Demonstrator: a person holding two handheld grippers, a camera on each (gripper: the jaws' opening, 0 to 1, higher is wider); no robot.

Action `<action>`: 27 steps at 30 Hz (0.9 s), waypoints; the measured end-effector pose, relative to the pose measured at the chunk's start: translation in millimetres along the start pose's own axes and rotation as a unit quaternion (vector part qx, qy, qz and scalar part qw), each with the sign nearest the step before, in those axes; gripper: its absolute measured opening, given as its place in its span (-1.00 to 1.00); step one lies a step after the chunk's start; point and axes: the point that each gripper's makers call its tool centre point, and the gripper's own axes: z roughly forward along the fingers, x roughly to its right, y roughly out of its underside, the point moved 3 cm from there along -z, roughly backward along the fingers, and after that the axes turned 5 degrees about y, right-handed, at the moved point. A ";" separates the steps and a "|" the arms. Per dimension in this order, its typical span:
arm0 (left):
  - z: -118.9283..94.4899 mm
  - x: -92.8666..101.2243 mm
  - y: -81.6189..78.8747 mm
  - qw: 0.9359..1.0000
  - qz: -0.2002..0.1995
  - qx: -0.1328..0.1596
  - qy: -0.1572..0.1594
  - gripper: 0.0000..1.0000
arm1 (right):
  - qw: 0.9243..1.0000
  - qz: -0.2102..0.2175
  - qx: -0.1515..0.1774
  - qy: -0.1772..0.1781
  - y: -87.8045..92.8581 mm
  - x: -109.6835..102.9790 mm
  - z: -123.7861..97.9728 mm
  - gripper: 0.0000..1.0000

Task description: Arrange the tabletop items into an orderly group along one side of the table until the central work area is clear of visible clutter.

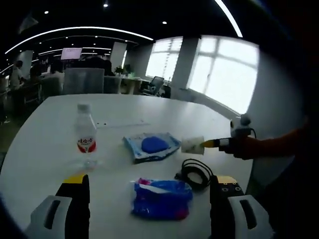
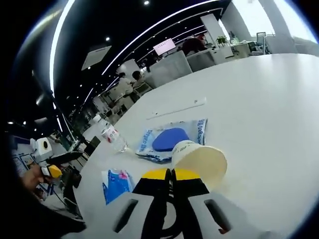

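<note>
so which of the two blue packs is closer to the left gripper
The crumpled blue pack lying between the left gripper's open jaws. The other, a flat packet with a blue oval, lies farther back, beside the water bottle.

The white table bears a water bottle, 2 blue packets and a black cable.

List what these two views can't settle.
- Paper cup: right gripper view, the right gripper covers its near rim, so the bite is hidden.
- Water bottle label: left gripper view, print too small to read.
- Black cable: left gripper view, its ends are too small to tell.
- Blue packet: blurred, contents unclear.
</note>
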 end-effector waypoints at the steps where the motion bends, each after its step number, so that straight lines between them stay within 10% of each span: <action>1: -1.0 -0.2 1.1 1.000 0.000 -0.001 0.001 0.99 | 1.000 -0.020 0.004 -0.005 -5.0 -6.2 -3.1 -1.00; 10: -3.4 0.8 5.1 1.000 0.014 -0.009 0.008 0.98 | 0.989 -0.144 0.005 -0.030 -37.7 -44.8 -4.9 -1.00; 27: -10.4 1.3 6.4 1.000 0.022 -0.007 0.011 0.97 | 0.962 -0.256 -0.018 -0.092 -81.2 -99.3 17.6 -1.00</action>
